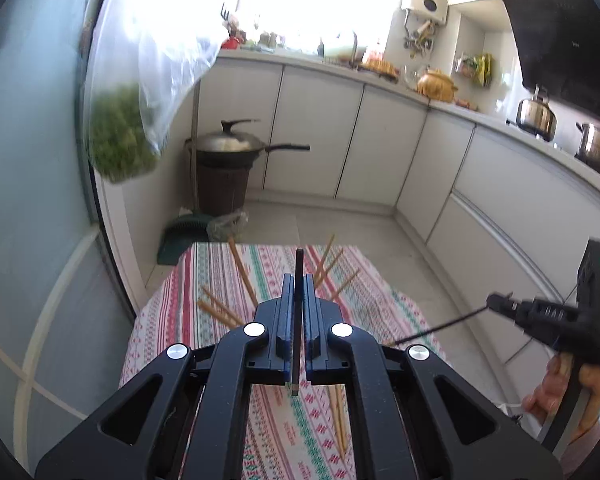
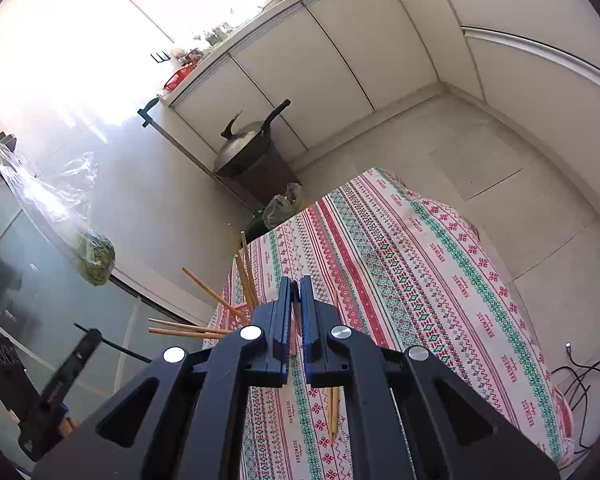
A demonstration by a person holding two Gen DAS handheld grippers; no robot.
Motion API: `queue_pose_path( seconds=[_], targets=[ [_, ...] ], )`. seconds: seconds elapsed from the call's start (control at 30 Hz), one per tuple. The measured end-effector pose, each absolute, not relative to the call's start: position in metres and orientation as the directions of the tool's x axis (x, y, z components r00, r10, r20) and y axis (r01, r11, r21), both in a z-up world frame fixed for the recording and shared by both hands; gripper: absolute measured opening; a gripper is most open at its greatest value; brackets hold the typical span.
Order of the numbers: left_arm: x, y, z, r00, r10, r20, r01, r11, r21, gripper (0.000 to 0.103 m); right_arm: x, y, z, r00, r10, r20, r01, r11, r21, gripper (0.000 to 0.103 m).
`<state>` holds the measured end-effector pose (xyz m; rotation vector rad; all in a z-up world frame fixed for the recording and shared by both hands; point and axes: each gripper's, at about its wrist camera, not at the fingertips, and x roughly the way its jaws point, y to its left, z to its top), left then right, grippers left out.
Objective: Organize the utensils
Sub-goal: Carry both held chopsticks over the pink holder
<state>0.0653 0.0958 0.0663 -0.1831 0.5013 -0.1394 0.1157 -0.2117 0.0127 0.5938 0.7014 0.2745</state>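
Left gripper (image 1: 297, 292) clamps a thin dark chopstick (image 1: 298, 280); right gripper (image 2: 296, 300), nearly closed, looks empty. Slippage risks scattering the wooden chopsticks (image 1: 242, 270) nearby.

The wooden chopsticks' (image 1: 242, 276) lower ends vanish behind the fingers (image 1: 288, 300); whatever holds them is hidden. The hanging greens (image 1: 118, 136) blur.
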Motion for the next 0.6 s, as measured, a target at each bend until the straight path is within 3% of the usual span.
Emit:
queue_pose_path(
  seconds=[0.23,0.6],
  targets=[
    [0.085,0.096,0.092,0.898,-0.152,-0.412,0.056,0.97,-0.236,0.003,0.114,-0.224,0.016,0.74,0.44,-0.509,-0.044,0.786,0.617,0.005],
    [0.147,0.098,0.066,0.867,-0.1,-0.488,-0.021,0.971,-0.237,0.004,0.118,-0.225,0.007,0.709,0.458,-0.537,-0.048,0.79,0.611,0.005]
  ],
)
